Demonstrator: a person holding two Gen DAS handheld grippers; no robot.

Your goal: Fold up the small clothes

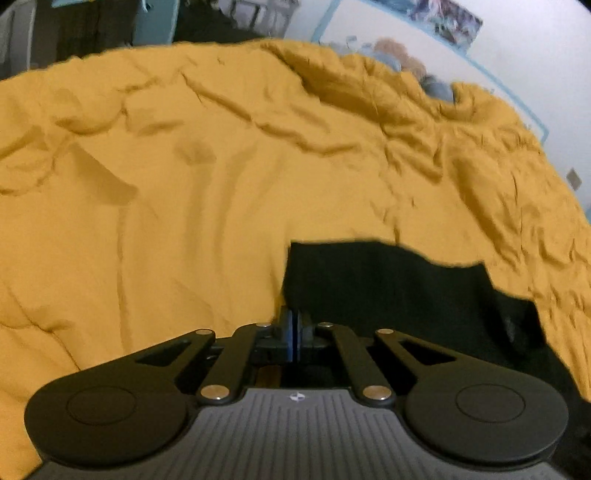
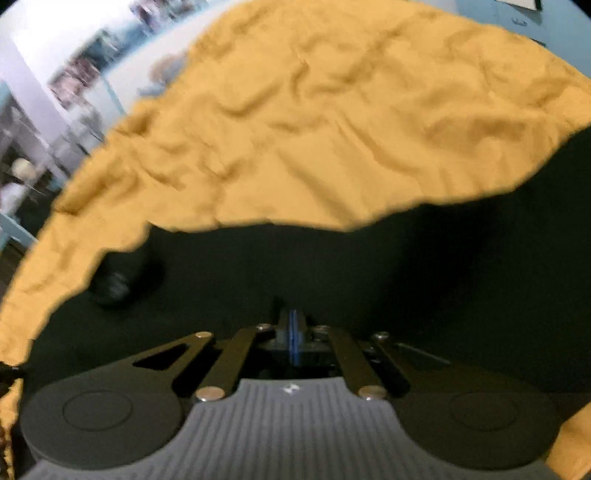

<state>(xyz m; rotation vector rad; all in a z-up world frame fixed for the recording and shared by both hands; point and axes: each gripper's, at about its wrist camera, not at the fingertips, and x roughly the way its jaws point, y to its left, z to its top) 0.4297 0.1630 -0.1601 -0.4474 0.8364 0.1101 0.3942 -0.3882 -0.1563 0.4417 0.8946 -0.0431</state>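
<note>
A black garment [image 1: 388, 280] lies spread on a mustard-yellow bedcover [image 1: 184, 184]. In the left wrist view my left gripper [image 1: 294, 325] is shut, its blue-padded fingers pressed together at the garment's left edge, seemingly pinching the fabric. In the right wrist view the black garment [image 2: 332, 277] fills the lower half of the frame, with a rolled dark bulge at its left. My right gripper [image 2: 293, 325] is shut with the black cloth around its tips; the grip itself is hard to make out.
The yellow bedcover [image 2: 314, 129] is wrinkled and covers the whole bed. A white wall with pictures [image 1: 447, 18] stands behind it. Blue-grey items [image 1: 436, 86] lie at the bed's far edge. Shelves [image 2: 22, 158] show at the left of the right wrist view.
</note>
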